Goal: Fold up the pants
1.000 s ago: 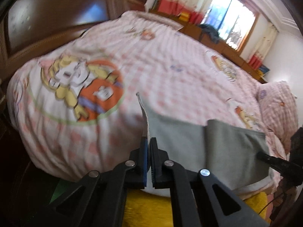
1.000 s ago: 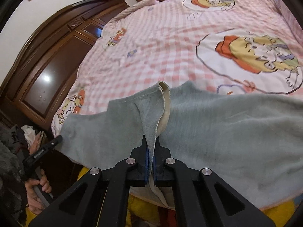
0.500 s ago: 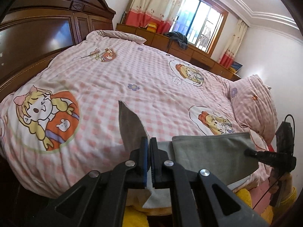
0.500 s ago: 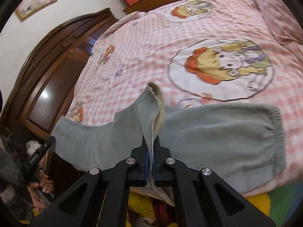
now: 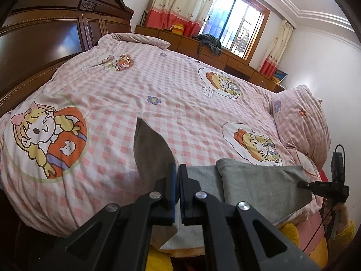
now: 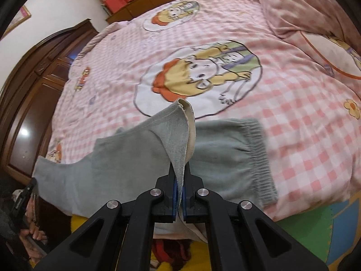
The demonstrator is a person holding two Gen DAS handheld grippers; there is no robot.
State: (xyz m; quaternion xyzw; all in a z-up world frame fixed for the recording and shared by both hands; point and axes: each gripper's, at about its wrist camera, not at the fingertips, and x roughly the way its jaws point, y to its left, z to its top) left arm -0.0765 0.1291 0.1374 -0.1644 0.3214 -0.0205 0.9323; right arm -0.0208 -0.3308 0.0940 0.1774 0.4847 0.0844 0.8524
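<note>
**Grey pants stretched along the near edge of the bed, pinched at both ends**

Left wrist view: the left gripper [image 5: 177,189] is clamped narrow on a flap of the grey pants [image 5: 259,185], and that flap stands up from between the blue-padded fingers [image 5: 173,187] to a point over the pink checked bedspread [image 5: 171,103]. From the gripper the pants run off to the right, their long axis following the near edge of the bed, with a folded layer lying over a flatter one. At the far right end the tip of the right gripper [image 5: 303,184] meets the cloth; the pinch itself is too small to make out here. It is held low beside the bed by a hand in a yellow sleeve [image 5: 343,232]. A pillow [image 5: 302,122] lies at the right of the bed, and a dark wooden wardrobe [image 5: 45,29] stands to the left.

Right wrist view: the right gripper [image 6: 179,192] is closed tight on an edge of the pants [image 6: 126,169], and the pinched cloth rises as a ridge showing its pale inner face. The elastic waistband [image 6: 259,149] lies to the right, flat on the bedspread [image 6: 304,113], while a leg stretches left and slightly down toward the bed's edge. There the left gripper [image 6: 31,186] touches the far end of the leg, with the person's hand [image 6: 33,234] below it. The pants lie flat between the two grippers, sagging a little over the near edge of the bed.
</note>
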